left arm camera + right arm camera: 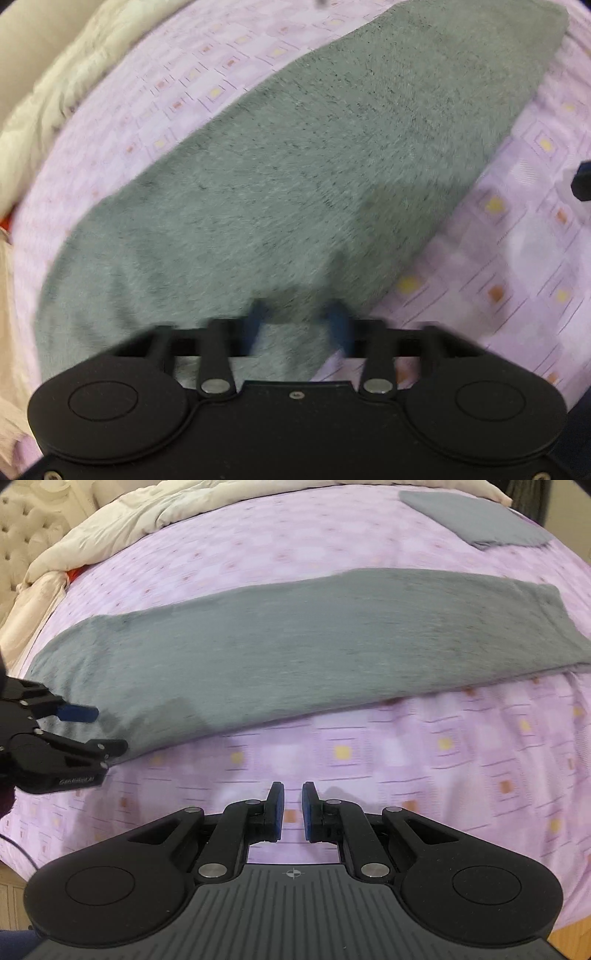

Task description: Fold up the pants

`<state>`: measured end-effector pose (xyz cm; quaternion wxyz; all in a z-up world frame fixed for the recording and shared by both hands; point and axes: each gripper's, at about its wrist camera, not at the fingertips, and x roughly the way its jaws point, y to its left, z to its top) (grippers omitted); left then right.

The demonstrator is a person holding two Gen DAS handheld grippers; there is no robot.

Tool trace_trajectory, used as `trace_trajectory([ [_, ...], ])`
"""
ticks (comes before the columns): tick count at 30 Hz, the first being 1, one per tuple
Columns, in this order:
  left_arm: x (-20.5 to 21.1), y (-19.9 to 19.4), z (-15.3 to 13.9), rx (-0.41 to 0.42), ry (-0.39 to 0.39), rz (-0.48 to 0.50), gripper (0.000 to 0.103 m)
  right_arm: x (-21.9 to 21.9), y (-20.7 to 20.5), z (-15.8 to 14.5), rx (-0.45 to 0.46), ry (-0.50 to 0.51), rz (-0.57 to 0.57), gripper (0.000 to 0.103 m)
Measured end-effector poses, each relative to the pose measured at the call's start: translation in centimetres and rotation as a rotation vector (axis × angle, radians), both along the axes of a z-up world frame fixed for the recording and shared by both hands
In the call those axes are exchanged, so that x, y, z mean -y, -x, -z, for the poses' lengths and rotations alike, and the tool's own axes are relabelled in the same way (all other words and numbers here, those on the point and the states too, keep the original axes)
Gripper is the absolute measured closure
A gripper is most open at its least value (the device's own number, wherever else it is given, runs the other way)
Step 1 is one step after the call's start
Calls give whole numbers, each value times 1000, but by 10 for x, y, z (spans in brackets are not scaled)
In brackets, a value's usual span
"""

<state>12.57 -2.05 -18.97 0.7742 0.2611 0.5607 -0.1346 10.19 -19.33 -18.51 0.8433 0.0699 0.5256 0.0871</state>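
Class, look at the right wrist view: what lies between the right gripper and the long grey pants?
Only bare purple patterned bedsheet lies between the right gripper and the pants; nothing else sits on that stretch, as the right wrist view shows.

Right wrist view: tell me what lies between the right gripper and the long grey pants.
Nothing visible. Only bare lilac patterned bedsheet separates the right gripper from the near edge of the long grey fleece pants.
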Motion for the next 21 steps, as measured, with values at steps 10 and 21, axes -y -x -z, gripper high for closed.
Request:
trace_trajectory([
  [10, -19, -55, -32, 7, 110, -299, 96, 54, -30, 13, -29, -172, 99, 79],
  [21, 20, -2, -16, 10, 54, -76, 68, 46, -55, 35, -117, -456, 148, 72],
])
